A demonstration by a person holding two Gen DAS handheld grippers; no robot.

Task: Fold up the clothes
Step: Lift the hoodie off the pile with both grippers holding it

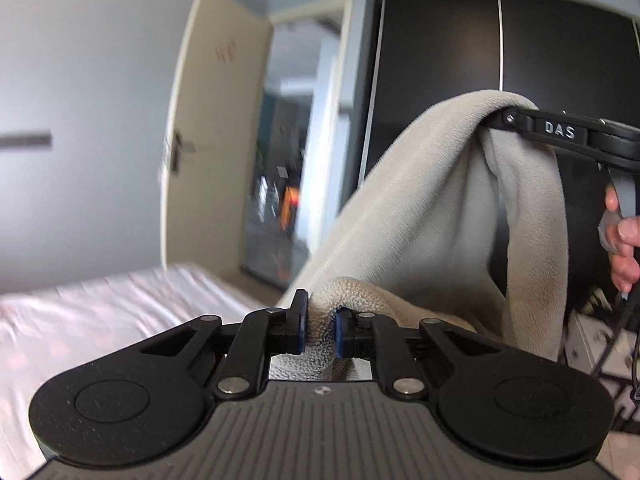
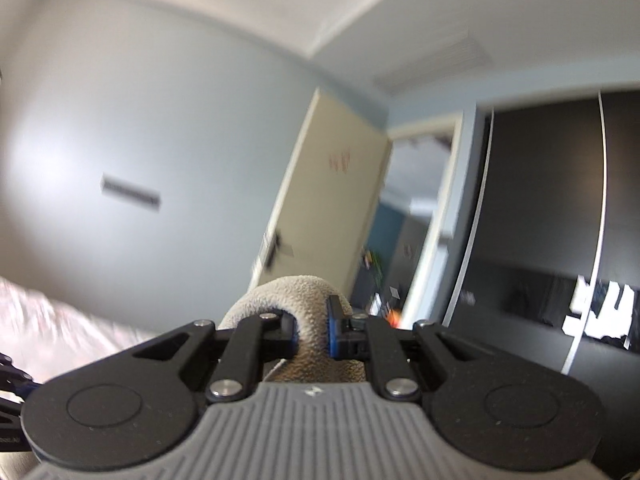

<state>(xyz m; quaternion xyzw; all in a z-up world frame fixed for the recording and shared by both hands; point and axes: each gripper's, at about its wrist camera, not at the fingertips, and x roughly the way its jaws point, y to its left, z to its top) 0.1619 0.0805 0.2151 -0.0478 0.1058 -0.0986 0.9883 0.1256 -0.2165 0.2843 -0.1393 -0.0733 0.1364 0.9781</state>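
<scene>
Fleece: beige garment (image 1: 420, 200) hangs above the bed (image 1: 100, 312), unfolded.
Left tool (image 1: 321, 330): clenched on fleece.
Right tool (image 2: 312, 330): clenched on fleece.
Left: every fold, likely.

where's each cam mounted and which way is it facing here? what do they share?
Left wrist: behind the left gripper, facing the door; beige fleece garment pinched, right gripper and a hand alongside.
Right wrist: behind the right gripper, tilted towards the ceiling; fleece pinched.
Shared: door, dark wardrobe, pink bed, garment.
</scene>
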